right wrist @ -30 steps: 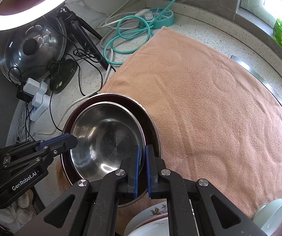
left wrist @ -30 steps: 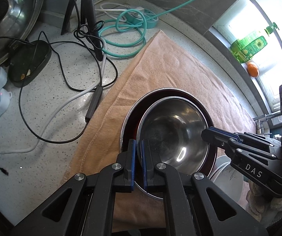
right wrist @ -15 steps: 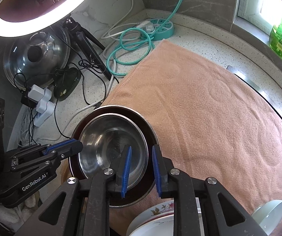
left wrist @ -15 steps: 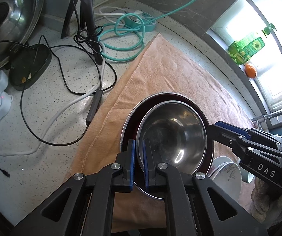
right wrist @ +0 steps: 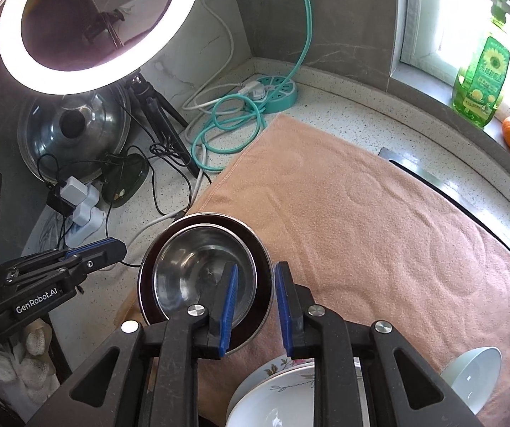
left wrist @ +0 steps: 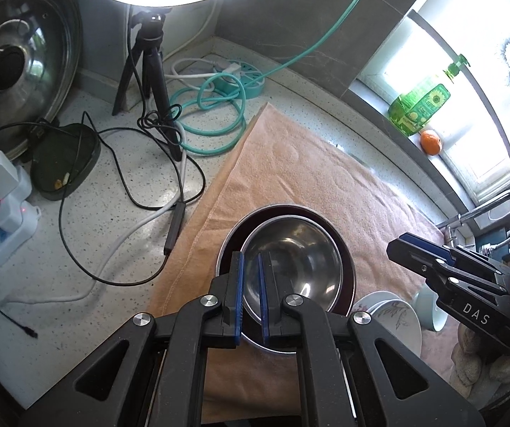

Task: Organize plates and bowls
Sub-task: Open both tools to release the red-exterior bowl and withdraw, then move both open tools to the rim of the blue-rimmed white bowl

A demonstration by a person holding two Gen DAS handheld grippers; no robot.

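Observation:
A steel bowl (left wrist: pixel 297 259) (right wrist: pixel 198 267) sits nested in a wider dark-rimmed bowl (left wrist: pixel 347 259) on a peach towel (right wrist: pixel 361 213). My left gripper (left wrist: pixel 250 256) hangs above the steel bowl's left rim, shut to a narrow slit with nothing pinched; in the right wrist view the left gripper (right wrist: pixel 112 245) is clear of the bowls. My right gripper (right wrist: pixel 257 267) stands open above the right rim, holding nothing. Floral plates (right wrist: pixel 283 384) with a white bowl on top lie nearer, beside a pale bowl (right wrist: pixel 475 377).
On the speckled counter left of the towel are black and white cables (left wrist: pixel 123 213), a tripod (left wrist: pixel 148 82) under a ring light, a pot lid (left wrist: pixel 12 71), chargers and a teal power strip (right wrist: pixel 276 92). A green bottle (right wrist: pixel 482 78) and an orange stand on the sill.
Both grippers have let go of the steel bowl's rim and risen away from it. The right jaws have opened. The bowls stay nested on the towel.

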